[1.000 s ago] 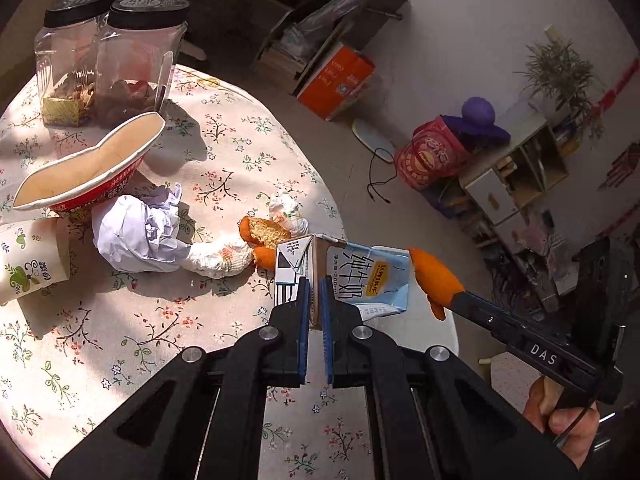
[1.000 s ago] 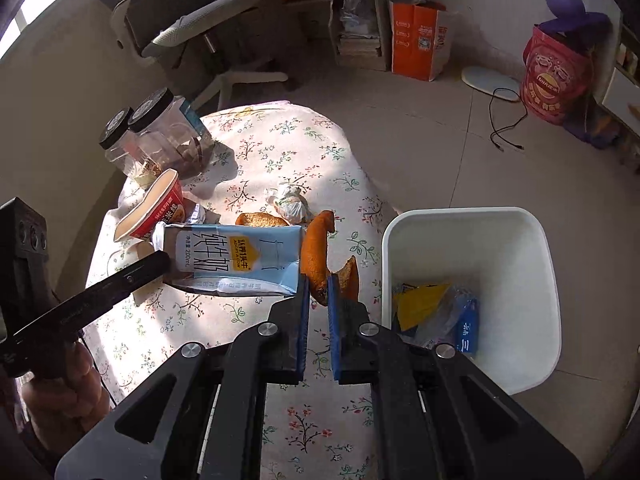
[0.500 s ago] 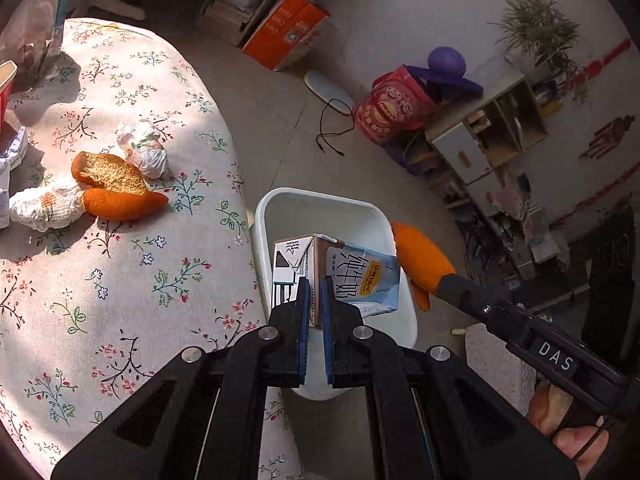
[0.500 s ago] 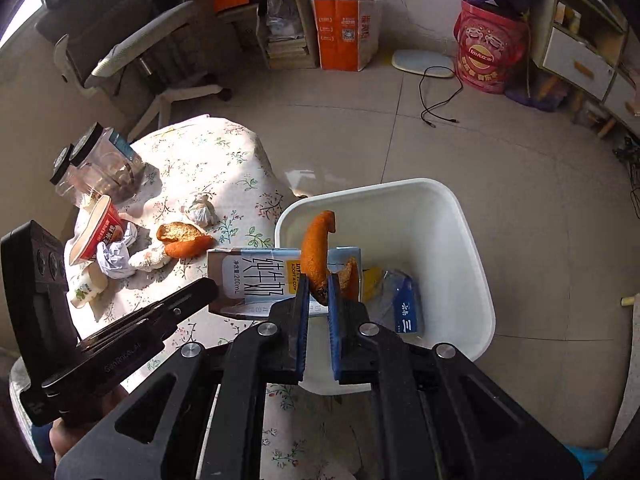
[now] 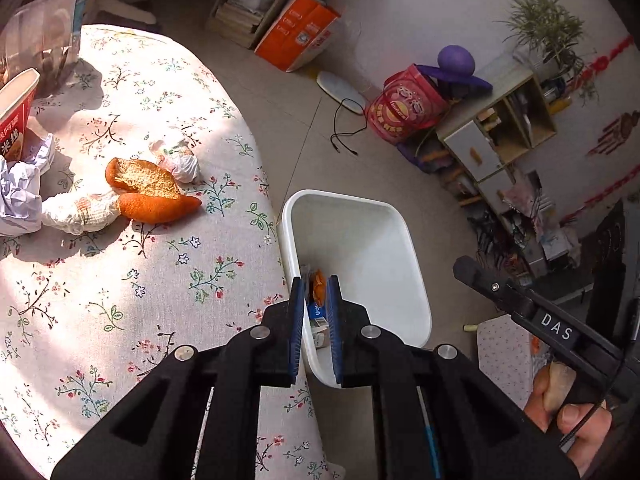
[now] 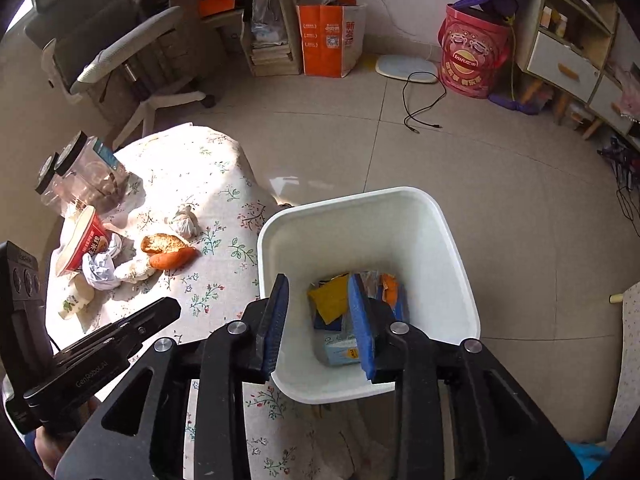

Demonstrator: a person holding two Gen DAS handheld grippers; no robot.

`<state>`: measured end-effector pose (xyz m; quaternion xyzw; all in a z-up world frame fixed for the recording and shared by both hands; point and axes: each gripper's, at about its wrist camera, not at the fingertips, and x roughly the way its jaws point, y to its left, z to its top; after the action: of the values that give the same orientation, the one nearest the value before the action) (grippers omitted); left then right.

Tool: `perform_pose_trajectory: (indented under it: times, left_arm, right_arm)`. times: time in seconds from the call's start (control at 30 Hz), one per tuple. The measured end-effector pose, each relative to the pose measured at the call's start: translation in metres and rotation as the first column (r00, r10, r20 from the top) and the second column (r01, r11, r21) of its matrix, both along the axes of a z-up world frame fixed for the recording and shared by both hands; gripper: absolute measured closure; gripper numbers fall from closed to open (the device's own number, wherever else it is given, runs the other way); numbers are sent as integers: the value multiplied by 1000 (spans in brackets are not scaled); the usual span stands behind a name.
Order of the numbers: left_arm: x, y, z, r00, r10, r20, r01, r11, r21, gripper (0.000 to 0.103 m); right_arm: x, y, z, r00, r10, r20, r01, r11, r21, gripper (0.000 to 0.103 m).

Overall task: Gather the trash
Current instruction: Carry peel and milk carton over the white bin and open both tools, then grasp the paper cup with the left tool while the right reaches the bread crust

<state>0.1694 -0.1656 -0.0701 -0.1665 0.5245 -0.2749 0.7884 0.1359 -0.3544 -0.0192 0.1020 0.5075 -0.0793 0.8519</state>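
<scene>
A white trash bin (image 5: 400,240) (image 6: 440,240) stands on the floor beside the table. In it lie a blue milk carton (image 6: 340,350), an orange peel (image 6: 390,286) and a yellow wrapper (image 6: 330,298). My left gripper (image 5: 317,284) is open and empty over the bin's near edge. My right gripper (image 6: 318,284) is open and empty above the bin. On the floral tablecloth (image 5: 120,280) lie orange peels (image 5: 154,194), crumpled tissues (image 5: 180,158) and a paper wad (image 5: 18,196).
A red noodle cup (image 6: 78,246), a paper cup (image 6: 74,300) and two clear jars (image 6: 80,176) sit at the table's far side. An office chair (image 6: 120,56), an orange box (image 6: 330,40) and a cable (image 6: 420,108) are on the floor beyond.
Both grippers opened over the bin. The milk carton and the orange peel dropped from them into the bin.
</scene>
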Motion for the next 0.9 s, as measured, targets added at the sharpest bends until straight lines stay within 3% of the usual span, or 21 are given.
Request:
perform_pose_trajectory:
  times: [0.3, 0.6, 0.77, 0.9]
  left_arm:
    - [2, 47, 9, 998, 49, 46, -53, 994, 94, 91]
    - [2, 133, 19, 983, 148, 111, -171, 956, 236, 91]
    - [2, 195, 20, 951, 266, 158, -303, 905, 298, 58]
    - [7, 245, 12, 917, 376, 134, -399, 857, 325, 58]
  right_arm:
    - [9, 23, 7, 999, 36, 27, -36, 999, -3, 68]
    - [17, 47, 27, 990, 39, 138, -42, 999, 23, 62]
    - [29, 75, 24, 987, 86, 136, -89, 996, 17, 56]
    - [36, 100, 22, 983, 127, 135, -128, 992, 2, 50]
